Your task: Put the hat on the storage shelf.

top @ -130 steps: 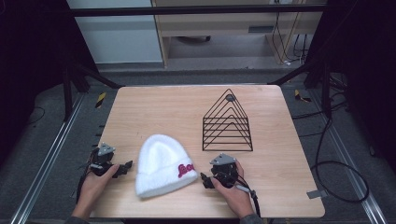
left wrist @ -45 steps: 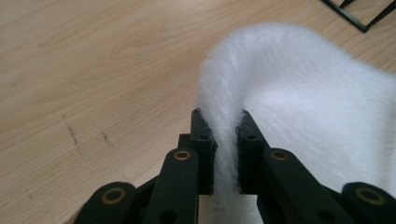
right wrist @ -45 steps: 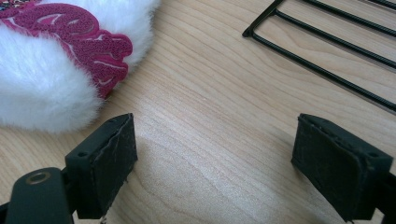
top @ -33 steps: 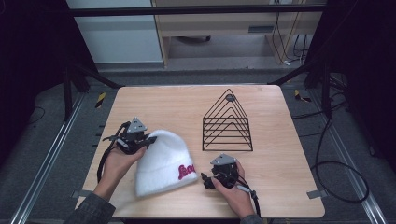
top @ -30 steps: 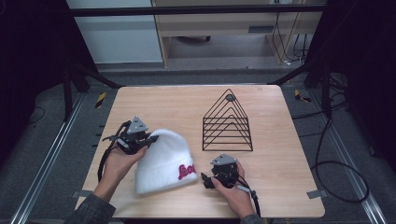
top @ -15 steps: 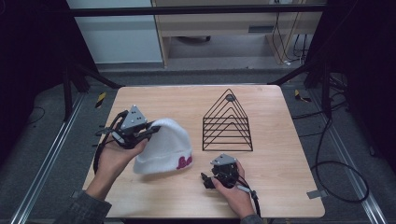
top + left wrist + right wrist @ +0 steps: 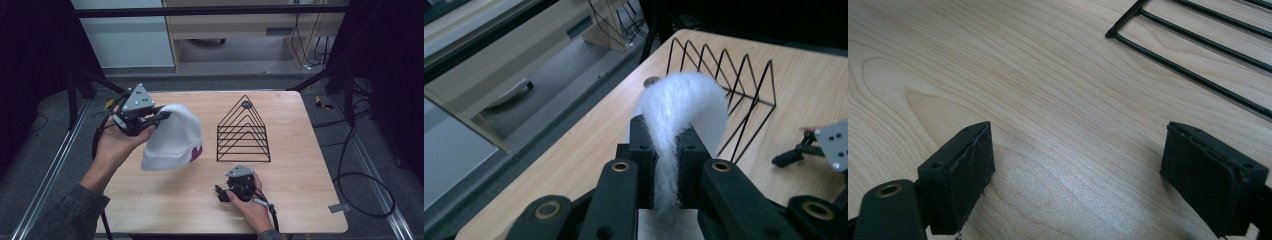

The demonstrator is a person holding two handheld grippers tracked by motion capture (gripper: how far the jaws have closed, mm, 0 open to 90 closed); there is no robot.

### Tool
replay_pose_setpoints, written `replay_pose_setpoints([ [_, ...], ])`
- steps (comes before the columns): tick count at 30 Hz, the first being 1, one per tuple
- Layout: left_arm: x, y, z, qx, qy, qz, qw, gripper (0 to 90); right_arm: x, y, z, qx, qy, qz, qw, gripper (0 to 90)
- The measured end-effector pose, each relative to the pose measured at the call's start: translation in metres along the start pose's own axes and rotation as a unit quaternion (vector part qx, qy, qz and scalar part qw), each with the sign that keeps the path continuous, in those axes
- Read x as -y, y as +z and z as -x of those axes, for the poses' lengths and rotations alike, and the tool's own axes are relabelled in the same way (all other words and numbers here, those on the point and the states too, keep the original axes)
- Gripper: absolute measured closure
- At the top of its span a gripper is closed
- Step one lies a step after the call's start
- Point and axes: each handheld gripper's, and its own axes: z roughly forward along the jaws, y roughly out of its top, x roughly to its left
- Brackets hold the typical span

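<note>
Since the earlier frames you are lifting the white knitted beanie hat [image 7: 172, 137] off the light wooden table [image 7: 300, 200], carrying it up toward ten o'clock. Your left gripper [image 7: 150, 119] is pinching a fold of its fabric tight between the jaws, and the hat is hanging clear above the board. Your right gripper [image 7: 222, 194] is resting at six o'clock, jaws spread wide on nothing. The black wire triangular rack [image 7: 243, 131] is standing at one o'clock; likely you are heading there next, needing a steady carry.
</note>
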Motion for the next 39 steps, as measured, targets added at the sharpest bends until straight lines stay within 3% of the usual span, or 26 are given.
replay_pose_setpoints([
  [4, -0.015, -0.005, -0.003, 0.006, -0.003, 0.019, 0.9998, 81.7, 0.0, 0.0, 0.0, 0.0, 0.0, 0.0, 1.0, 13.7],
  [12, -0.05, -0.013, 0.005, -0.005, 0.034, 0.038, 0.9987, 81.6, 0.0, 0.0, 0.0, 0.002, 0.005, -0.001, 1.0, 13.6],
  [19, -0.07, -0.01, 0.007, 0.006, 0.031, 0.052, 0.9982, 81.6, 0.002, -0.005, 0.001, -0.003, 0.0, 0.0, 1.0, 13.7],
  [26, -0.089, -0.006, 0.02, 0.007, 0.05, 0.059, 0.997, 81.6, -0.001, -0.051, 0.01, 0.01, 0.001, 0.045, 0.9989, 21.1],
  [33, -0.101, -0.011, 0.026, 0.004, 0.059, 0.067, 0.996, 81.6, -0.005, -0.111, 0.023, -0.004, 0.027, 0.095, 0.9951, 23.6],
  [39, -0.111, -0.013, 0.026, 0.006, 0.06, 0.077, 0.9952, 81.6, -0.019, -0.135, 0.03, 0.001, 0.017, 0.119, 0.9928, 26.6],
])
